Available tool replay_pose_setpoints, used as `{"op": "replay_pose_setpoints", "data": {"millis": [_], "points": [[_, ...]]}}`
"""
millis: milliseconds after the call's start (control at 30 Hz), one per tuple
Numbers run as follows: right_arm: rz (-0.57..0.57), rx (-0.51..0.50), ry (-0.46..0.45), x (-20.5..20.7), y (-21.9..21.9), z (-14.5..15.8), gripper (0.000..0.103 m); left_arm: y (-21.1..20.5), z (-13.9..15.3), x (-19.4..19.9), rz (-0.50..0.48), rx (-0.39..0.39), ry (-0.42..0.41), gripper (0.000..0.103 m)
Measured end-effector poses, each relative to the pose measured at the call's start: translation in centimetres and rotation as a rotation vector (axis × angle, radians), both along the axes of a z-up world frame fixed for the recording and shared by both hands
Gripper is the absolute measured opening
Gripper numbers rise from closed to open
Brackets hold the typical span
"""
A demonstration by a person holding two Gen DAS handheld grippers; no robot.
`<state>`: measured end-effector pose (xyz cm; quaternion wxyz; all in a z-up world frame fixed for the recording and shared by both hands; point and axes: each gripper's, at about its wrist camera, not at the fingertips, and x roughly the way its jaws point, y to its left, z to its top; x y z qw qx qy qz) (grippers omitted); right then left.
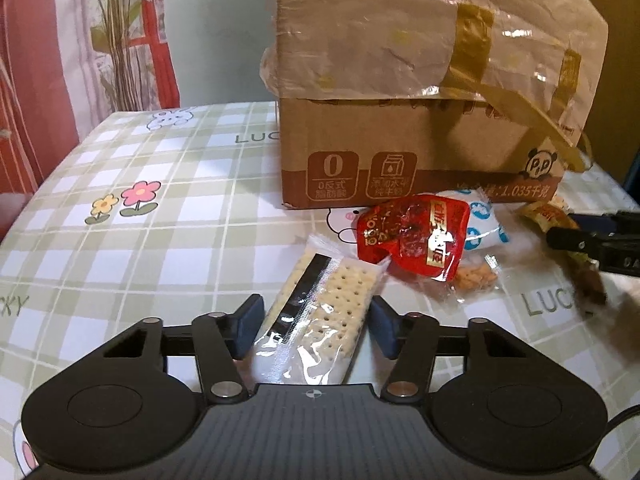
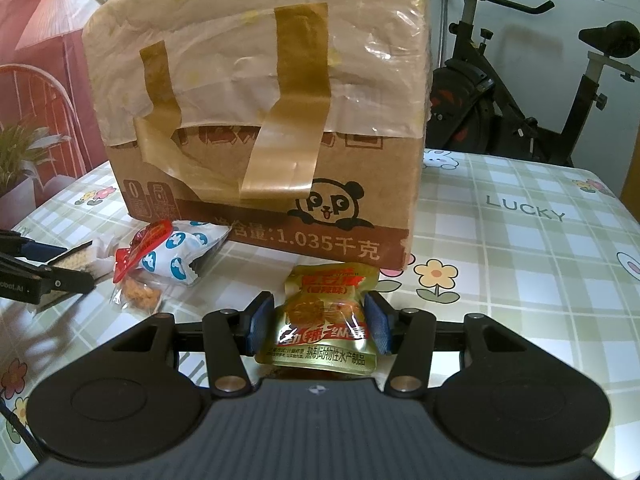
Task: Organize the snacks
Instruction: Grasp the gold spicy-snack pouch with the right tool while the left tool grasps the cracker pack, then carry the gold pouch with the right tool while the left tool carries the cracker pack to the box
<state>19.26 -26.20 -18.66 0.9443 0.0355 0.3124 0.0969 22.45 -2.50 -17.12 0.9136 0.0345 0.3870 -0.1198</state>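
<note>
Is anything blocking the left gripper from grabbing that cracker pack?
Nothing visible. The cracker pack already lies between the left gripper's pads, with small gaps on both sides. The red packet overlaps only its far end.

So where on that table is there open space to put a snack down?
Bare cloth lies left of the box, around the flower print, and right of it by the LUCKY print. It is crowded in front of the box: the red packet, blue-white packet and cracker pack.
</note>
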Motion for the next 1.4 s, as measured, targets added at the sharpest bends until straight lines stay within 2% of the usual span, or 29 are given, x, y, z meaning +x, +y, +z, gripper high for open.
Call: {"op": "replay_pose_setpoints", "data": {"millis": [133,600,1133,1400], "points": [[-0.002,0.002,0.000,0.0,0.0,0.0,0.053,0.3,0.6,-0.5,0.007,-0.027,-0.016,0.053],[0.015,0.001,-0.018,-1.4,0.4,0.9,0.053,0.0,2.5,-1.4,-0.014,-0.101,-0.076,0.053],[0.142,-0.026,-0.118,-4.8,2.5,4.4,0.053,0.0,6.0,-2.1,-0.030,-0.145,-0.169,0.053],[0.183,-0.008,-0.175,-5.3,3.5,6.3,0.053,-0.3,8.5,-2.6,-0.045,-0.168,-0.227,0.053]]}}
